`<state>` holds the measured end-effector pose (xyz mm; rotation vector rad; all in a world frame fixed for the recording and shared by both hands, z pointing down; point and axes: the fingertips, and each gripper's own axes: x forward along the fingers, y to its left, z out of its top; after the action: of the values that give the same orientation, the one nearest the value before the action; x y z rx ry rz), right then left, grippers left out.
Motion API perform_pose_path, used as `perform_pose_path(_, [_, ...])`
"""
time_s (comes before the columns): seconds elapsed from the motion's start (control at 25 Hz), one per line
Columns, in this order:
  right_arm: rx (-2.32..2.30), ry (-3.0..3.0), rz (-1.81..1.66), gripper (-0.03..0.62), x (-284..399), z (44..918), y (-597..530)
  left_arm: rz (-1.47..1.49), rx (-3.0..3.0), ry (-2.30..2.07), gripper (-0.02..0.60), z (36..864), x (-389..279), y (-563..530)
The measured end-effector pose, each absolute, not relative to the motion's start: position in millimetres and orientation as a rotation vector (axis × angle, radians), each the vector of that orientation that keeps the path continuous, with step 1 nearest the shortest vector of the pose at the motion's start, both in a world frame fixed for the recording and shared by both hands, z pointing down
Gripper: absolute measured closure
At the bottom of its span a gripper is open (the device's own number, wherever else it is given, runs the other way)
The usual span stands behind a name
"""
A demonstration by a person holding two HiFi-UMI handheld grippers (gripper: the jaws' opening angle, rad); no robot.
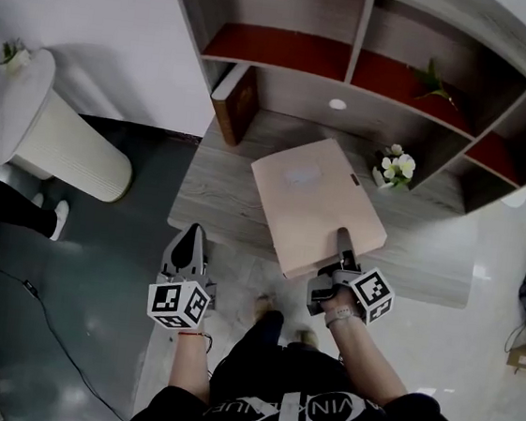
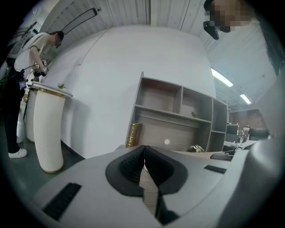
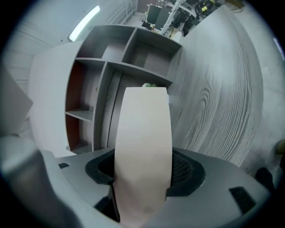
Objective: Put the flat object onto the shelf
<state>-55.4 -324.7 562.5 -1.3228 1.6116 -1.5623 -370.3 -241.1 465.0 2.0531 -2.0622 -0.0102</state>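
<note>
The flat object is a pale beige box (image 1: 316,201), held level above the wooden table (image 1: 218,195) in the head view. My right gripper (image 1: 341,250) is shut on its near edge. In the right gripper view the box's edge (image 3: 143,147) fills the space between the jaws and points toward the shelf (image 3: 111,67). The shelf (image 1: 357,46) stands at the back of the table with red-floored compartments. My left gripper (image 1: 187,248) hovers at the table's near left edge, shut, nothing in it; its jaws (image 2: 143,171) meet in the left gripper view.
A brown book (image 1: 236,103) leans upright at the shelf's left end. A small white flower bunch (image 1: 395,165) sits on the table right of the box. A white ribbed pedestal (image 1: 49,138) stands on the floor to the left; a person (image 2: 26,80) stands by it.
</note>
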Motion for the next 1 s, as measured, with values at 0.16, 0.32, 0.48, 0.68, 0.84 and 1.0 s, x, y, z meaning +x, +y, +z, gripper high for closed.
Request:
perform_pose_path(0.16, [-1.327, 1.541, -1.577, 0.298, -63.6, 567.9, -329.9, -0.005, 2.072, -2.034, 0.577, 468.1, -377.7, -252.1])
perform_pose_path(0.32, [-1.33, 1.481, -1.59, 0.296, -72.6, 573.7, -335.7, 0.011, 2.09, -2.003, 0.577, 473.5, -384.5, -262.8])
perform_pose_path(0.48, [-1.339, 1.453, -1.578, 0.295, -80.2, 575.7, -343.9, 0.022, 2.107, -1.967, 0.577, 478.9, -391.6, -271.3])
perform_pose_path(0.68, [-1.348, 1.453, -1.59, 0.292, -91.1, 580.9, -353.4, 0.027, 2.137, -1.917, 0.577, 483.8, -397.6, -281.9])
perform_pose_path(0.84, [-1.365, 1.466, -1.648, 0.278, -95.6, 591.8, -352.3, 0.021, 2.168, -1.876, 0.577, 488.7, -398.3, -288.1])
perform_pose_path(1.0, [-1.38, 1.5, -1.753, 0.258, -102.2, 602.4, -341.7, 0.005, 2.182, -1.853, 0.577, 491.1, -399.1, -289.2])
